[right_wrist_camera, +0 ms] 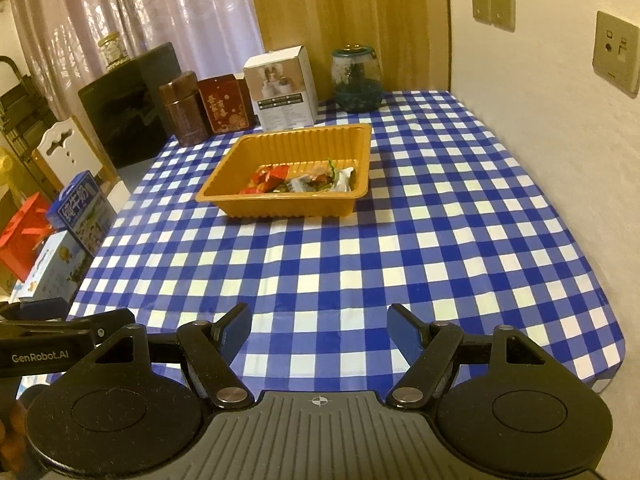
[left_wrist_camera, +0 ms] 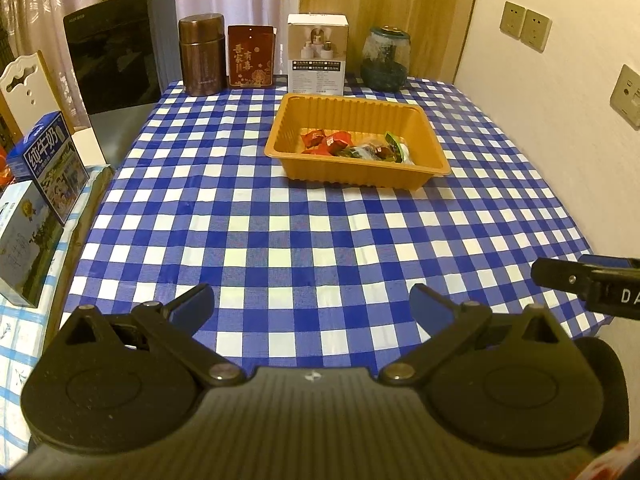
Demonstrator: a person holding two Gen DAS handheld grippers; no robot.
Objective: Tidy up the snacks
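An orange plastic tray point(left_wrist_camera: 416, 179) point(right_wrist_camera: 224, 196) stands on the blue-and-white checked tablecloth, toward the far side. Inside it lie several wrapped snacks point(left_wrist_camera: 354, 146) point(right_wrist_camera: 300, 180), red ones on the left and green and clear ones on the right. My left gripper point(left_wrist_camera: 312, 306) hangs open over the near part of the cloth, well short of the tray, with nothing between its blue pads. My right gripper point(right_wrist_camera: 319, 330) is also open and holds nothing, equally far back from the tray. A finger of the right gripper point(left_wrist_camera: 588, 284) shows at the right edge of the left wrist view.
Along the table's far edge stand a brown canister point(left_wrist_camera: 201, 54), a red box point(left_wrist_camera: 251, 56), a white carton point(left_wrist_camera: 318, 54) and a glass jar point(left_wrist_camera: 386, 58). A wall with sockets point(left_wrist_camera: 524, 26) borders the right. Milk cartons point(left_wrist_camera: 56, 160) and a black appliance point(left_wrist_camera: 108, 60) stand at the left.
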